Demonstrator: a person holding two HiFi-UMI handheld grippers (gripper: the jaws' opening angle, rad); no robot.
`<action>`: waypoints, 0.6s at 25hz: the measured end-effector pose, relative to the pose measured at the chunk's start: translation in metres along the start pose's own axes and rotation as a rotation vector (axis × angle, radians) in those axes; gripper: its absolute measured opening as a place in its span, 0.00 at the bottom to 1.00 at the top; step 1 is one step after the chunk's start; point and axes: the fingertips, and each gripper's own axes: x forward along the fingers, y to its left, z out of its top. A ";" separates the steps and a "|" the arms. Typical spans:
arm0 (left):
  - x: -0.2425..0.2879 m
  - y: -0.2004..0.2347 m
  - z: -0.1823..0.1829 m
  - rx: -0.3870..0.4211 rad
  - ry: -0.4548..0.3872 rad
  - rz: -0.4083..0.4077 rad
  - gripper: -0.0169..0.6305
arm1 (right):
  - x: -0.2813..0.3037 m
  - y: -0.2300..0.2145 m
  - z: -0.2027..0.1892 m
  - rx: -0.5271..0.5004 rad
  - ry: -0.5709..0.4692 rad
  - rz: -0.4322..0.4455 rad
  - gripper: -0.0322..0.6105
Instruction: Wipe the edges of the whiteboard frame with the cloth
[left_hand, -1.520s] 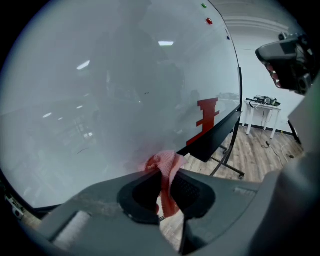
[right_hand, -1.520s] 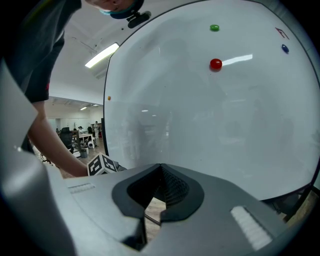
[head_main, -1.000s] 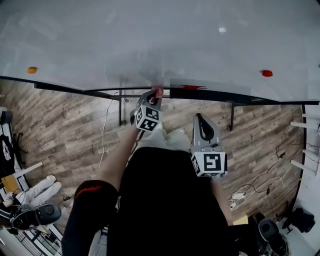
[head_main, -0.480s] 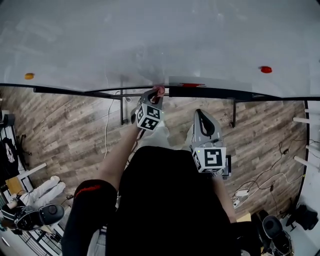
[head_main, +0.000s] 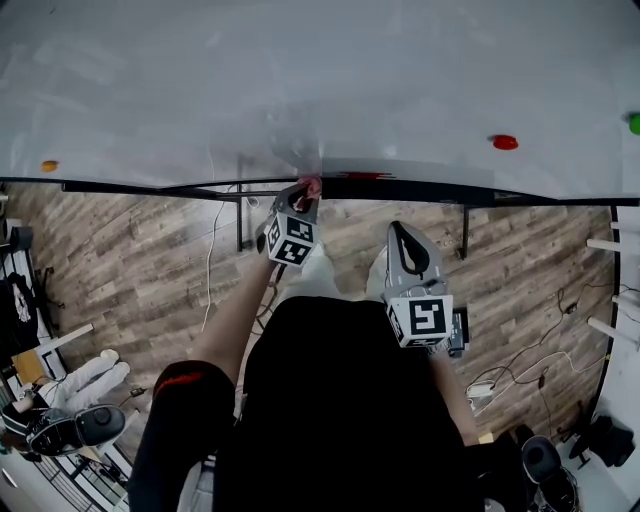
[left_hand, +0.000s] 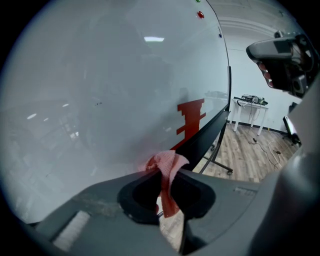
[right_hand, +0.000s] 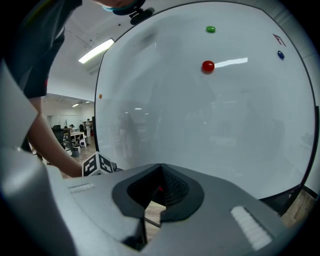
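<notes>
One soft, light cloth (left_hand: 168, 161) is held bunched between the fingers of the left gripper (left_hand: 169, 176) at the whiteboard frame (left_hand: 210, 132). A deep pinch is judged safest. The fingers of the right gripper (right_hand: 159, 175) are closed and empty.

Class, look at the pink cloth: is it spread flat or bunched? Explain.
Bunched. The cloth sits crumpled, pinched in the left gripper, a wad poking out toward the whiteboard.

1. The wood-plank floor (head_main: 130, 250) lies below the whiteboard (head_main: 300, 80) and carries everything here.
2. The board's black stand legs (head_main: 240, 215) rest on the planks.
3. A white cable (head_main: 208, 275) trails across the floor at left.
4. More cables (head_main: 520, 352) and a power strip (head_main: 478, 388) lie at right.
</notes>
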 end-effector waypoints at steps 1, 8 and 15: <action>0.000 -0.001 0.001 0.004 0.002 0.002 0.10 | 0.000 -0.002 0.000 -0.001 0.000 0.003 0.05; -0.001 -0.005 0.004 -0.006 0.008 0.011 0.10 | 0.003 -0.006 0.001 -0.006 0.000 0.033 0.05; 0.002 -0.014 0.008 0.020 0.017 -0.005 0.10 | 0.007 -0.002 0.003 -0.013 -0.002 0.058 0.05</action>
